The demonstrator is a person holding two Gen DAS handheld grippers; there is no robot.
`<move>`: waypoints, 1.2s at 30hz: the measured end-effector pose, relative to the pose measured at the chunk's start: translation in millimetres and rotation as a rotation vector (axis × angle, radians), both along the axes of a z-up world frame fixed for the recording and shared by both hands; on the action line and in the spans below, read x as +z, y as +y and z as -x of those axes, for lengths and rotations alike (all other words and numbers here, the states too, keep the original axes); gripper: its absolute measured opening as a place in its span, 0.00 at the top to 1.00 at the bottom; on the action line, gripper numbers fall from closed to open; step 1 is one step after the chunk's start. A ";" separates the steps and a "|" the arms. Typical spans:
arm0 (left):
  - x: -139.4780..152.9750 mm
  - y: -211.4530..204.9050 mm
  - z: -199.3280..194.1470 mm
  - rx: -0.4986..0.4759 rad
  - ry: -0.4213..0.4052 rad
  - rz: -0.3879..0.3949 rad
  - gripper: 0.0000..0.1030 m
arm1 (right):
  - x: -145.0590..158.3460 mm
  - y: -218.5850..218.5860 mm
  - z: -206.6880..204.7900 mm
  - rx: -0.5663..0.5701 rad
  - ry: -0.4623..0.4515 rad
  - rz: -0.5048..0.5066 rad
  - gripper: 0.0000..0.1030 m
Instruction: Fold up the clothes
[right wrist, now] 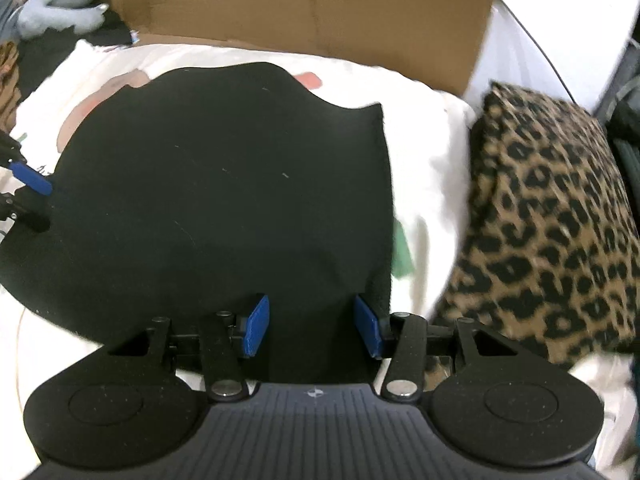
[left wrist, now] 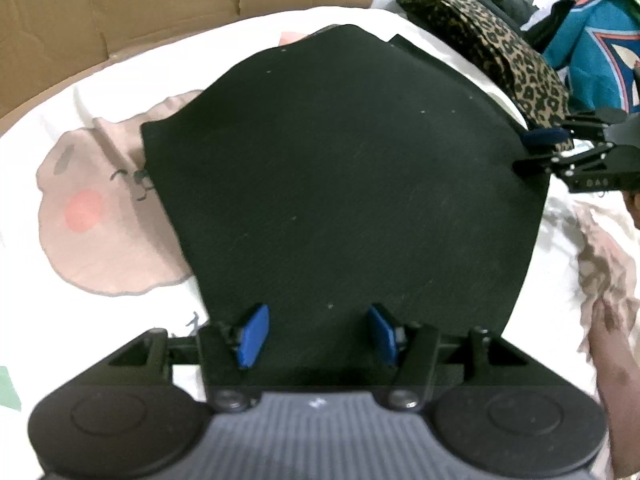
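A black garment (left wrist: 340,168) lies flat on a white bed sheet (left wrist: 100,80) with a pink cartoon print. My left gripper (left wrist: 319,334) hovers over the garment's near edge, its blue pads (left wrist: 254,336) apart and nothing pinched between them. In the right wrist view the same black garment (right wrist: 224,184) fills the middle. My right gripper (right wrist: 312,328) stands open over its near right corner, with cloth under the pads but not squeezed. Each gripper shows in the other's view: the right gripper (left wrist: 536,150) at the garment's right edge, the left gripper (right wrist: 30,196) at its left edge.
A folded leopard-print garment (right wrist: 552,208) lies just right of the black one, also visible as the leopard-print garment (left wrist: 500,52). A teal jersey (left wrist: 592,52) and dark clothes are piled behind it. A cardboard sheet (right wrist: 300,8) stands along the far side. A grey plush toy (right wrist: 56,8) sits far left.
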State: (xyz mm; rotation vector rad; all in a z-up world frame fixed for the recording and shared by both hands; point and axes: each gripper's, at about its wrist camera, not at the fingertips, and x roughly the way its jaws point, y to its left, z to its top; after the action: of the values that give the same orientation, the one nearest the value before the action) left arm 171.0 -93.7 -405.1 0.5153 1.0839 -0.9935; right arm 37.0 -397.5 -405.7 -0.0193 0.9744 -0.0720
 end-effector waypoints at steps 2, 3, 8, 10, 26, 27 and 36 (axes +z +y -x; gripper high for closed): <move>3.1 4.0 -1.9 0.020 -0.003 -0.001 0.41 | -0.2 -3.3 7.6 0.002 0.004 0.003 0.48; 4.6 6.1 -2.9 0.029 0.001 0.001 0.41 | -0.7 -3.8 10.8 -0.002 0.012 0.024 0.48; 16.9 10.1 -0.4 0.027 -0.006 0.024 0.41 | 2.5 -19.7 26.9 -0.084 0.036 -0.019 0.50; 23.7 9.7 3.5 0.007 -0.009 0.037 0.41 | 7.3 -24.5 33.8 -0.125 0.028 -0.045 0.50; 17.0 -2.8 52.2 -0.182 0.100 0.030 0.64 | 6.9 -37.9 53.4 -0.357 -0.007 -0.406 0.68; 17.4 -3.6 52.2 -0.184 0.100 0.035 0.66 | 5.3 -36.5 52.8 -0.357 -0.001 -0.414 0.67; 5.1 -18.9 49.9 -0.208 0.107 0.044 0.77 | -5.3 -30.7 51.8 -0.384 0.015 -0.478 0.67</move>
State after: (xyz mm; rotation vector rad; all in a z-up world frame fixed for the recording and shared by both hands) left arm 121.1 -112.7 -400.0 0.5523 1.1164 -1.2357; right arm -14.8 -428.2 -410.9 0.6082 0.9797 -0.1895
